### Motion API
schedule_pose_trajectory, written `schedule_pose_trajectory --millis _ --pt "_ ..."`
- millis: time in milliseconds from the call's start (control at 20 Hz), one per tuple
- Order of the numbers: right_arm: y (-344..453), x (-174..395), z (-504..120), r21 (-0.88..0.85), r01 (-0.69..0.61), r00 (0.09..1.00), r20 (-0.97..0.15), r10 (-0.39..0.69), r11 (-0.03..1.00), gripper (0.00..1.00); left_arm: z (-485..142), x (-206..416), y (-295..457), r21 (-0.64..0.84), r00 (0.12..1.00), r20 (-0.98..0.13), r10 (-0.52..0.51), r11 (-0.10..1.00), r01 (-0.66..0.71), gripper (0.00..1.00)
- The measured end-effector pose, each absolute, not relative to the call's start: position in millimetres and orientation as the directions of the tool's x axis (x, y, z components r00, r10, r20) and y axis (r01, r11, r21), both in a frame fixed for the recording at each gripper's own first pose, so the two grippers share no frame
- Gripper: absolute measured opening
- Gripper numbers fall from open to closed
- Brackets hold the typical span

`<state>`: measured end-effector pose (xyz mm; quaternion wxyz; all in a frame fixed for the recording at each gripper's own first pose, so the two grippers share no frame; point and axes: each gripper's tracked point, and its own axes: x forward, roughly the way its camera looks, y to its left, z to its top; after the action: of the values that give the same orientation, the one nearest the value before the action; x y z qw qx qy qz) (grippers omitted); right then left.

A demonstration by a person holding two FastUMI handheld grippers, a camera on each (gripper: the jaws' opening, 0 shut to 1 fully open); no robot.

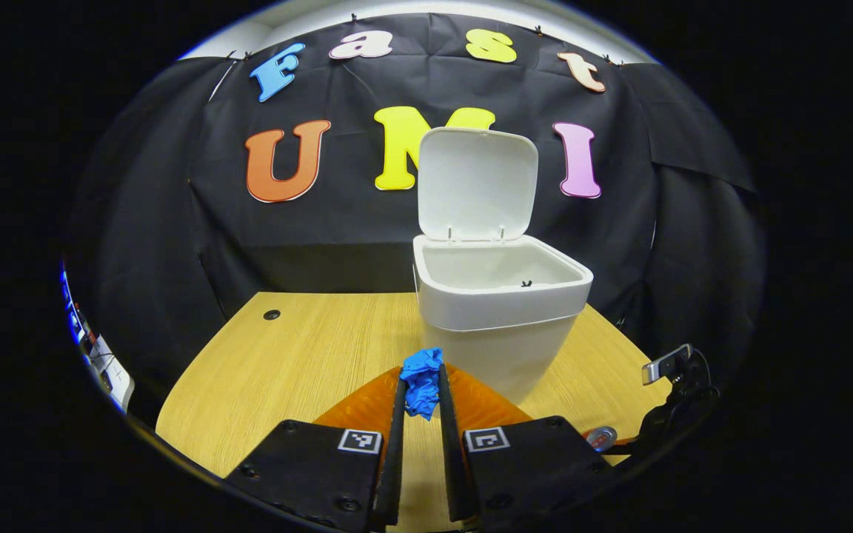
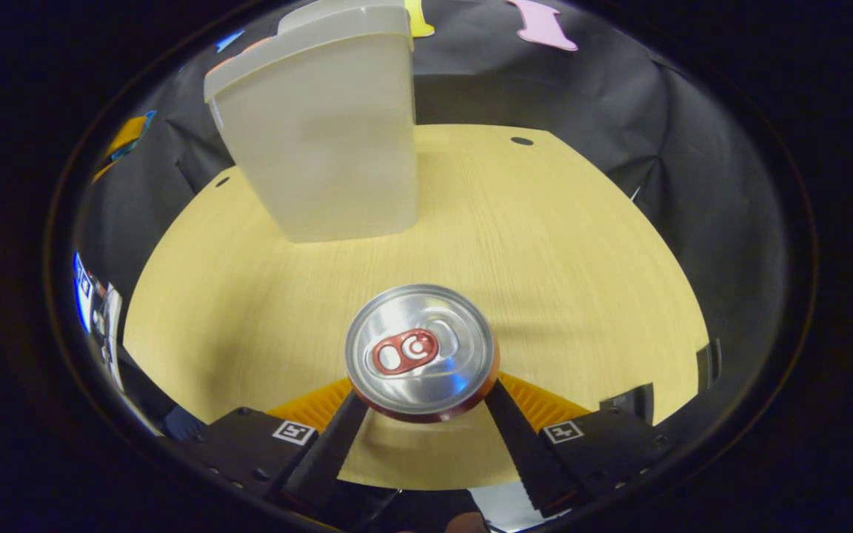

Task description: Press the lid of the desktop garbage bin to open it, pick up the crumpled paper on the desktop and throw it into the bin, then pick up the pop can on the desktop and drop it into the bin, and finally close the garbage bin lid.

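Observation:
The white desktop bin (image 1: 500, 326) stands on the wooden table (image 1: 300, 355) with its lid (image 1: 477, 185) swung up and the inside showing. My left gripper (image 1: 422, 379) is shut on the blue crumpled paper (image 1: 422, 385), held just in front of the bin's lower wall. In the right gripper view the pop can (image 2: 421, 348) is seen from above, silver top and red tab. My right gripper (image 2: 423, 400) has a finger pressed on each side of the can. The bin (image 2: 330, 141) stands beyond it, to the upper left.
In the left gripper view the can's top (image 1: 602, 437) and the other gripper's dark body (image 1: 682, 392) sit at the table's right front edge. A small cable hole (image 1: 272, 314) lies at the back left. Bare table (image 2: 567, 244) spreads to the right of the bin.

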<state>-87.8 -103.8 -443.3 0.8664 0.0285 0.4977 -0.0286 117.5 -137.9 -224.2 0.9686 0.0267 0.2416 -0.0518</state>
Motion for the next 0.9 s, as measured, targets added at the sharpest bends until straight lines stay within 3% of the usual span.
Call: schedule_pose_trajectory --millis 100,150,450,900 --pt "-104.9 -84.6 -443.5 0.017 0.079 0.508 -0.861 -0.026 0.997 0.92 -220.2 119.0 -137.9 0.038 0.882 -0.464 -0.085 0.993 0.116 0.27" --pt "-104.9 -85.9 -444.4 0.018 0.077 0.504 -0.863 -0.023 0.997 0.83 -217.4 120.7 -138.3 0.041 0.885 -0.458 -0.084 0.992 0.116 0.27" --pt "-109.7 -75.8 -422.2 0.029 0.058 0.541 -0.841 -0.007 0.998 0.8 -196.3 131.4 -134.2 0.041 0.908 -0.414 -0.068 0.995 0.093 0.27" --pt "-130.7 -48.9 -336.5 0.042 0.043 0.651 -0.759 0.004 0.998 0.79 -120.0 202.0 -165.5 0.01 0.97 -0.223 -0.102 0.994 0.107 0.27"
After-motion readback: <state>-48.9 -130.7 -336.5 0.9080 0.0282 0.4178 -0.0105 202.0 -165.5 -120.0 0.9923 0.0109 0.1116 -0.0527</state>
